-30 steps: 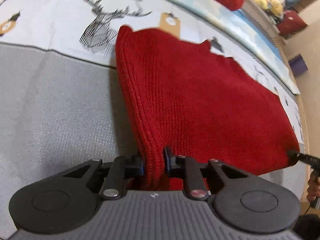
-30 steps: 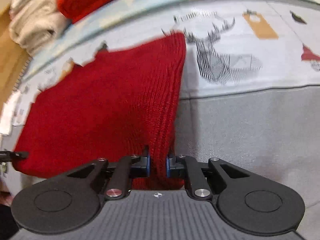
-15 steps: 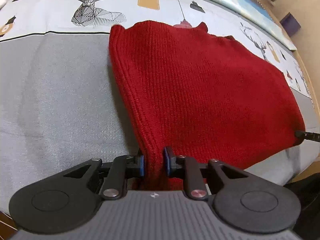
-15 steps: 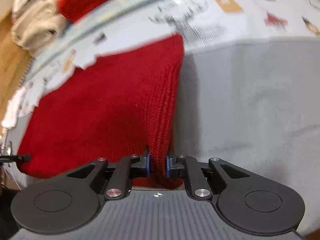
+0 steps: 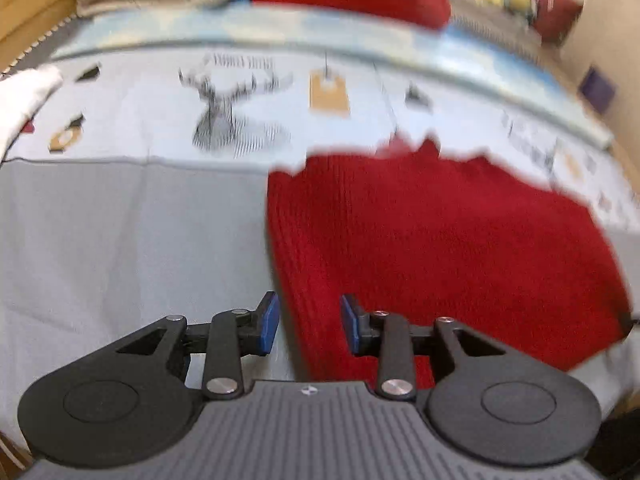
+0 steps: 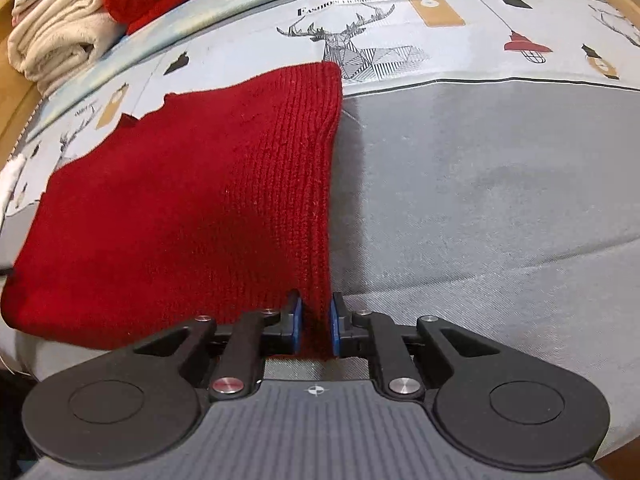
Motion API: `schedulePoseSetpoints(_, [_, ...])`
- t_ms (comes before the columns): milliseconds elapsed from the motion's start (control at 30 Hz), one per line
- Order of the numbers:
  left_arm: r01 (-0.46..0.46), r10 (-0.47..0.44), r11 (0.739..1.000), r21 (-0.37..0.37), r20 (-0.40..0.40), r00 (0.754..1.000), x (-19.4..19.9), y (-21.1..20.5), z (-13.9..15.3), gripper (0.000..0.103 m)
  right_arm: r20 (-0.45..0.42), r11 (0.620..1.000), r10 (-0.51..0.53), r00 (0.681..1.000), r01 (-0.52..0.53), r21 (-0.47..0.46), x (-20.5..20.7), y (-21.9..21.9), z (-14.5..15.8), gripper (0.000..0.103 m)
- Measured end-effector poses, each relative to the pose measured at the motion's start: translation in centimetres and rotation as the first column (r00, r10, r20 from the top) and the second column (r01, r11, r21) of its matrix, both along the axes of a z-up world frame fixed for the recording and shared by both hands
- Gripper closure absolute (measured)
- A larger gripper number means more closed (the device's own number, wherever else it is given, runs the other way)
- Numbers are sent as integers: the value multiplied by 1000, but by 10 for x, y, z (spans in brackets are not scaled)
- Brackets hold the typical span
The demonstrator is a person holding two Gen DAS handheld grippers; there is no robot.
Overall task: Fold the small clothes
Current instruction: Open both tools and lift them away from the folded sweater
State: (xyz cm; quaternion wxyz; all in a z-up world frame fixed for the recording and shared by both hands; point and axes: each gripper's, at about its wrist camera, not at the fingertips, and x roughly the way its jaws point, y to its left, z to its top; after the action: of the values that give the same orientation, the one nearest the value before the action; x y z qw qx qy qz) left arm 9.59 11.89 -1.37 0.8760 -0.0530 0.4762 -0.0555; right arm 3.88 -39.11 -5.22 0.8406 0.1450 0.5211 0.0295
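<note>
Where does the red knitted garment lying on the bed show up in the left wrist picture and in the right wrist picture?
Left wrist: the red knitted garment fills the centre right, its near corner between the left gripper's parted pads.
Right wrist: the garment fills the centre left, its near corner pinched by the right gripper.
Shared landmark: the printed deer head beyond it.

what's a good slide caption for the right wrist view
Right gripper pinches the ribbed edge of a red knit garment laid flat on a grey, deer-print bedspread.
</note>
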Motion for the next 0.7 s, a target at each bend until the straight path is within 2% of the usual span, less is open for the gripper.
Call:
schedulePoseSetpoints(67, [40, -38, 998, -51, 39, 999, -4, -3, 8, 67, 2, 1000, -5, 1000, 5, -2, 1, 0, 0, 89])
schedulePoseSetpoints(167, [171, -169, 984, -59, 35, 985, -8, -22, 6, 67, 39, 1000, -29, 999, 29, 11, -2, -3, 8, 87])
schedulePoseSetpoints(233, [263, -263, 965, -25, -25, 964, -10, -38, -5, 67, 88, 999, -42, 995, 41, 18, -5, -5, 16, 86])
schedulePoseSetpoints(267, [292, -291, 956, -4, -81, 953, -11, -42, -16, 67, 120, 999, -50, 992, 48, 16, -7, -6, 21, 86])
schedulePoseSetpoints(333, [310, -290, 948, 69, -217, 932, -8, -49, -41, 68, 171, 998, -66, 983, 65, 12, -10, -9, 28, 83])
schedulePoseSetpoints(400, [322, -286, 939, 117, -252, 925, -4, -53, -53, 68, 195, 997, -77, 978, 74, 25, -11, -12, 31, 83])
schedulePoseSetpoints(467, [306, -277, 947, 95, -238, 931, 1, -52, -49, 68, 177, 998, -67, 982, 66, 12, -8, -12, 27, 83])
schedulePoseSetpoints(567, [267, -254, 962, 59, -173, 952, 6, -47, -37, 68, 65, 996, -35, 997, 40, -75, 1, -5, 8, 83])
schedulePoseSetpoints(600, [258, -249, 965, 50, -145, 958, 6, -46, -32, 67, 25, 994, -30, 999, 32, -102, 4, -3, 1, 81])
schedulePoseSetpoints(633, [245, -238, 968, 50, -116, 964, 8, -46, -28, 66, 5, 993, -27, 1000, 28, -119, 6, -2, -4, 74])
schedulePoseSetpoints(700, [224, -219, 973, 62, -73, 973, 12, -46, -23, 66, 1, 991, -23, 1000, 22, -130, 9, -2, -6, 74])
